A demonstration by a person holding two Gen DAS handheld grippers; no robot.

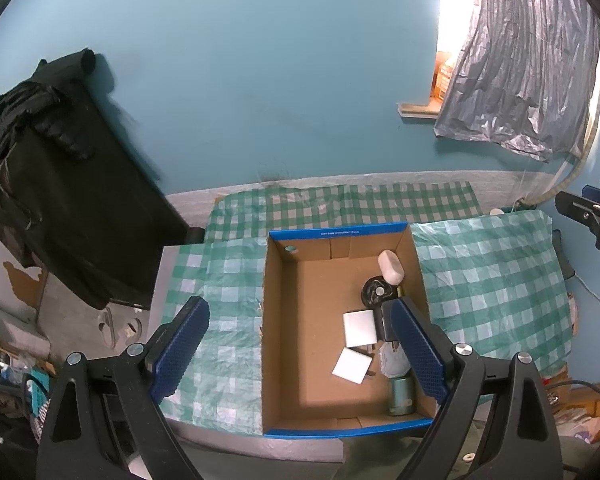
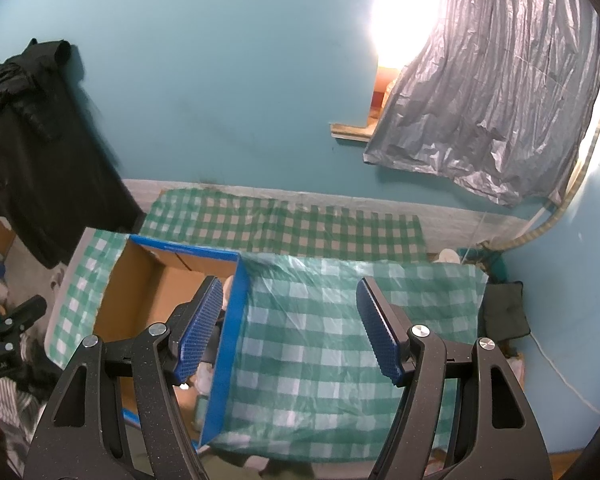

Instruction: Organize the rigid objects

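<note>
A brown cardboard box with a blue rim (image 1: 300,340) sits on a green checked cloth. Inside lie a white oval case (image 1: 391,267), a black round disc (image 1: 376,293), two white square blocks (image 1: 359,327) (image 1: 352,366), a black block (image 1: 386,320), a pale round lid (image 1: 392,362) and a green-grey cylinder (image 1: 400,396). My left gripper (image 1: 300,356) hangs open above the box, nothing between its fingers. My right gripper (image 2: 290,330) stands open over the box's right wall (image 2: 228,320) and the cloth, holding nothing.
The green checked cloth (image 2: 324,320) covers the surface to the right of the box. Black clothing (image 1: 60,184) hangs at the left. A grey plastic sheet (image 1: 520,60) drapes a bright window. A dark cushion (image 2: 504,312) lies at the cloth's right edge.
</note>
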